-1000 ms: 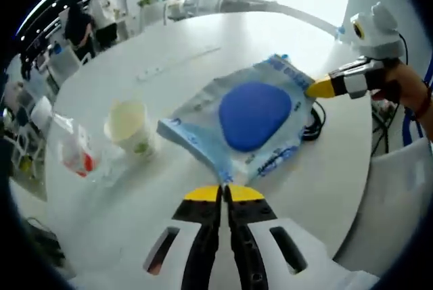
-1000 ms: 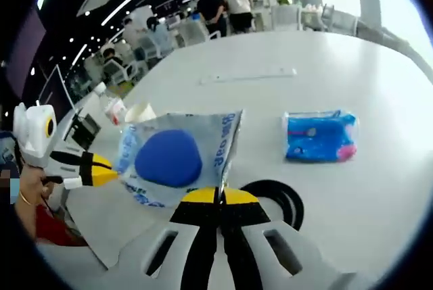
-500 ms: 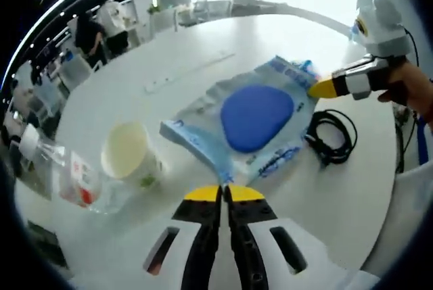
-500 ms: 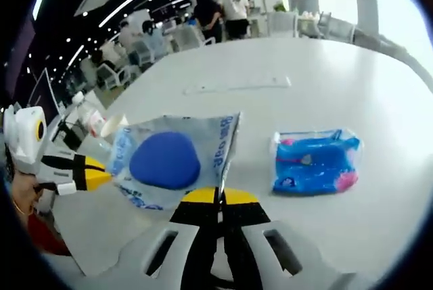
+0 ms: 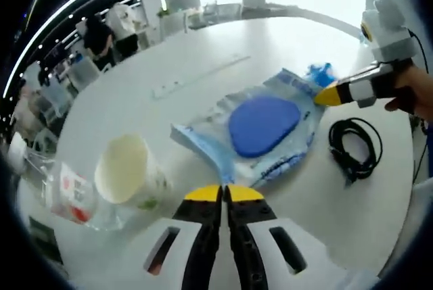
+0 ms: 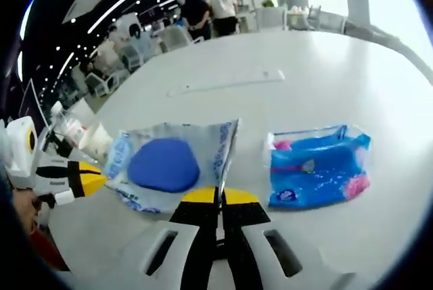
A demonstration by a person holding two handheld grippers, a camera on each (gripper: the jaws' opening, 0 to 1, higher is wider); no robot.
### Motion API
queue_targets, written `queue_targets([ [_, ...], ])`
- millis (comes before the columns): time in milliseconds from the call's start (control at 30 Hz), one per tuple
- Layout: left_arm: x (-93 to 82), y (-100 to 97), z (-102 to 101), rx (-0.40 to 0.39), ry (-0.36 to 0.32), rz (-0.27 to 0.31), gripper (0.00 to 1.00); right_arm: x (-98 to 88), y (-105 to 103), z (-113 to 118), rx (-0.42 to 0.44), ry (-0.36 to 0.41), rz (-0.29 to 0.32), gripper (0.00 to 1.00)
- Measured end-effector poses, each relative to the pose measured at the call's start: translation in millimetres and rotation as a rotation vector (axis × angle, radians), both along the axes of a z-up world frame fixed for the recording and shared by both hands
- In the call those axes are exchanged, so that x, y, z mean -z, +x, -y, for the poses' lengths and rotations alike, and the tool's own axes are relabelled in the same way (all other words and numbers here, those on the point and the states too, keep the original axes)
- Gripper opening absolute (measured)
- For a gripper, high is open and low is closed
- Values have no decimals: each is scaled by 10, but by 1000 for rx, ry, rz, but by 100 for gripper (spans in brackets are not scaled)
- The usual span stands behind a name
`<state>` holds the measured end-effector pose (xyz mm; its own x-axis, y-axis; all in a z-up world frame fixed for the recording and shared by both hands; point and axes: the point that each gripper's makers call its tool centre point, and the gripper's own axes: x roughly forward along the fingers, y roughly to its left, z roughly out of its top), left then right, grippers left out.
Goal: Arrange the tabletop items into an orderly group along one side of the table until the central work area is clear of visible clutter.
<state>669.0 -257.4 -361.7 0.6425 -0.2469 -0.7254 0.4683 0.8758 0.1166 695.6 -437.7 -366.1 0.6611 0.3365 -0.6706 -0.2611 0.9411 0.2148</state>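
- The left gripper (image 5: 224,194) has its jaws pressed together on one corner of the clear bag (image 5: 257,128), which has a blue pad inside.
- The right gripper (image 6: 219,196) is also closed, pinching the opposite corner of the same bag (image 6: 169,161), so the bag is held between the two.
- In the left gripper view, the paper cup (image 5: 128,175) lies on its side on the white surface (image 5: 135,87), just beside the plastic bottle (image 5: 57,192), near the edge.
- The black cable (image 5: 355,148) lies coiled near the bag, close to the surface edge.
- In the right gripper view, the blue packet (image 6: 318,166) lies flat beside the bag, apart from it.
- The long white strip (image 6: 226,82) lies further toward the middle of the surface.
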Motion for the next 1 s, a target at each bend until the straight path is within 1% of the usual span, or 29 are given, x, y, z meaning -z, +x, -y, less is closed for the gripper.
queue_targets([
  [33, 6, 51, -17, -23, -4, 18, 0, 13, 24, -19, 0, 3, 5, 1],
  [67, 21, 73, -16, -27, -3, 21, 0, 18, 37, -26, -2, 1, 10, 1],
  [100, 40, 84, -7, -23, -2, 22, 0, 39, 63, -23, 3, -8, 12, 1],
  [167, 57, 107, -21, -50, -19, 37, 0, 61, 83, -24, 7, -9, 12, 1],
  [233, 67, 118, -26, -57, -29, 45, 0, 81, 102, -19, 14, -7, 11, 1],
  [333, 124, 114, -16, -51, -32, 32, 0, 95, 128, -11, 16, -11, 15, 1],
  [400, 149, 106, -20, -67, -46, 24, 0, 102, 133, -8, 14, -13, 15, 1],
  [500, 183, 98, -22, -85, -59, 14, 0, 179, 117, -4, 2, -33, -2, 2],
  [533, 186, 95, -19, -87, -58, 12, 0, 207, 145, -5, -6, -43, -3, 2],
  [600, 197, 93, -29, -86, -49, 15, 0, 213, 153, -7, -10, -45, 0, 2],
  [767, 229, 94, -48, -116, -67, 8, 1, 202, 151, -11, -12, -44, 6, 2],
  [800, 231, 93, -49, -114, -65, 13, 1, 213, 155, -7, -13, -49, 4, 2],
  [867, 215, 124, -58, -131, -87, 43, 1, 248, 151, -6, -17, -62, -4, 2],
  [900, 240, 116, -70, -135, -94, 34, 1, 261, 148, -10, -23, -70, -7, 3],
  [933, 243, 117, -70, -146, -110, 34, 1, 263, 160, -6, -39, -90, 3, 3],
  [1000, 239, 115, -75, -149, -115, 38, 2, 247, 181, -14, -73, -125, 29, 3],
])
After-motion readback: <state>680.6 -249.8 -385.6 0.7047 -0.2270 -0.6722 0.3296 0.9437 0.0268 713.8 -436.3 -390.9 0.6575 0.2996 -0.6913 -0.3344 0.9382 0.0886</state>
